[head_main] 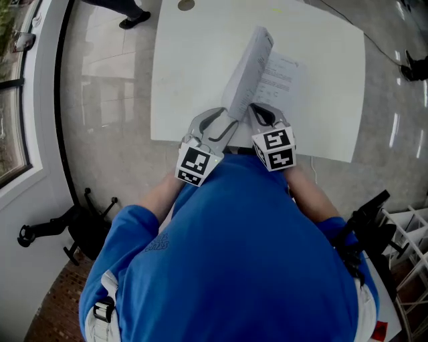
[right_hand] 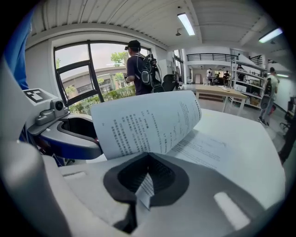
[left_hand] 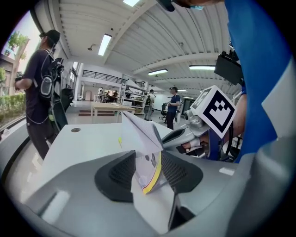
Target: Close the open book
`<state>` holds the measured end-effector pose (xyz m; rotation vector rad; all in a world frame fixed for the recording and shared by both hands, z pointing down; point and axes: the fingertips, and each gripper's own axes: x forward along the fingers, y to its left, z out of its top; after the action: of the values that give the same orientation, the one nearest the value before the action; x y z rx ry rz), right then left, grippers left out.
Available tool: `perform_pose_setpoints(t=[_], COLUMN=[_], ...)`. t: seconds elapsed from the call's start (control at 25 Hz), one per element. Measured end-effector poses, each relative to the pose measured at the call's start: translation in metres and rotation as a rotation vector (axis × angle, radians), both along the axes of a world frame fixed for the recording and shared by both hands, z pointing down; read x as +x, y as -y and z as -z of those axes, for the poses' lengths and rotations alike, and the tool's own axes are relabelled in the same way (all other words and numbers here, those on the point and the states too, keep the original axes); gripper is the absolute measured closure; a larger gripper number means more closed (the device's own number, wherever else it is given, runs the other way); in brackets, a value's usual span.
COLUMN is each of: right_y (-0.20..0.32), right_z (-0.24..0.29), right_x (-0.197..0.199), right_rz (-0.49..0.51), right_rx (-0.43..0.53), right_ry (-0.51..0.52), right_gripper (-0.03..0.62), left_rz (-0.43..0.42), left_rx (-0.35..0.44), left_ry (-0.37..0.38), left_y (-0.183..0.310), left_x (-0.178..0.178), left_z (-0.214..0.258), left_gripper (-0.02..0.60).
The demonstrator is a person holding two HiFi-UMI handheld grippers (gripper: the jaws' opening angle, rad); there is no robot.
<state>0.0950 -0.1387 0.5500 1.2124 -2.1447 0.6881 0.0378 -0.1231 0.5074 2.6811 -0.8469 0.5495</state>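
A thin book of printed pages lies open on the white table. Its left half stands lifted, almost upright, while the right page lies flat. My left gripper is shut on the near edge of the raised half, and a wad of pages with a yellow-edged cover sits between its pads. Right beside it, my right gripper is shut on the near corner of the flat page. In the right gripper view the raised leaf curls over the flat page.
A round cap sits in the table's far edge. A person with a backpack stands beyond the table by the window. A black stand lies on the floor at the left, and a white rack at the right.
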Motion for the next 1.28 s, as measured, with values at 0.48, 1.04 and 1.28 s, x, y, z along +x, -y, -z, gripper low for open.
perform_pose_setpoints(t=[0.48,1.04,1.28], right_y=[-0.028,-0.057,-0.07], right_z=[-0.008,-0.04,-0.051], right_x=[0.055,0.088,0.102], right_rz=[-0.17,-0.169,-0.174], right_rx=[-0.045,-0.127,-0.165], right_ry=[0.006,-0.073,-0.086], right_gripper=[0.591,0.591,0.591], left_rz=[-0.214,-0.364,-0.44], left_rx=[-0.002,-0.065,-0.087], left_ry=[-0.012,0.047,0.085], left_y=[-0.018,-0.035,-0.046], left_x=[0.064,0.113,0.131], left_z=[-0.001,-0.031,-0.044], left_gripper=[0.42,0.436,0.449])
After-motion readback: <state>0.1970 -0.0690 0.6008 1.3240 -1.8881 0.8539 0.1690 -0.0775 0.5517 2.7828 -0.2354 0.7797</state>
